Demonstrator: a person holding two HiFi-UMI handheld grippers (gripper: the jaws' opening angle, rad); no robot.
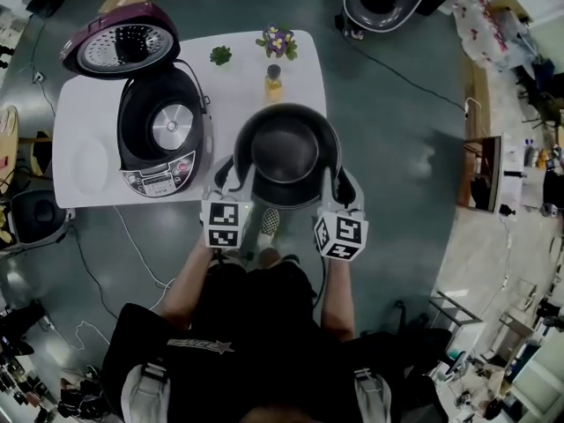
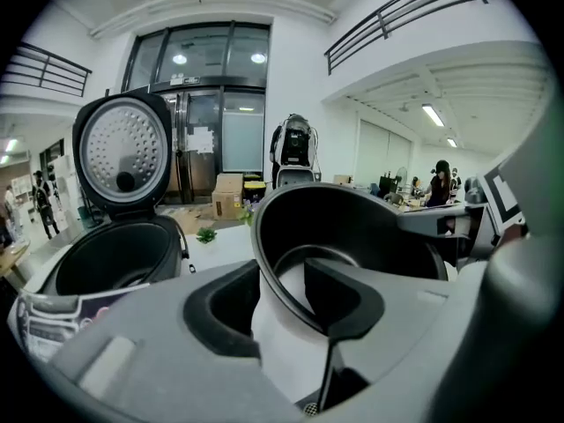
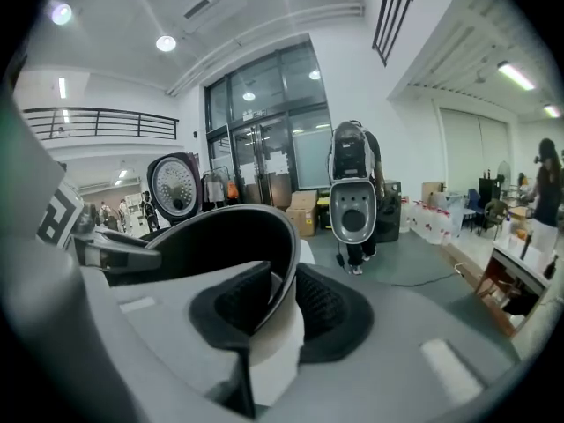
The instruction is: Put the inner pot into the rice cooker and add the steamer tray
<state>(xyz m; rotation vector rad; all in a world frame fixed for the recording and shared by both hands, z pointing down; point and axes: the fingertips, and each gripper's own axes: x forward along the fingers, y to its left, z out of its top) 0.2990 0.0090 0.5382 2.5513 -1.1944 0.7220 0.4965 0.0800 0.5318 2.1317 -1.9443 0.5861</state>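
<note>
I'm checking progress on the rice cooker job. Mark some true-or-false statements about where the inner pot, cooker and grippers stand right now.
1. The left gripper and right gripper each clamp the rim of the inner pot. True.
2. The lid of the rice cooker stands open. True.
3. The inner pot sits inside the rice cooker. False: both grippers hold it beside the cooker.
4. The pot is full of rice. False: it is empty.

Rice cooker (image 1: 163,130) on table (image 1: 88,113); inner pot (image 1: 286,152) to its right.
</note>
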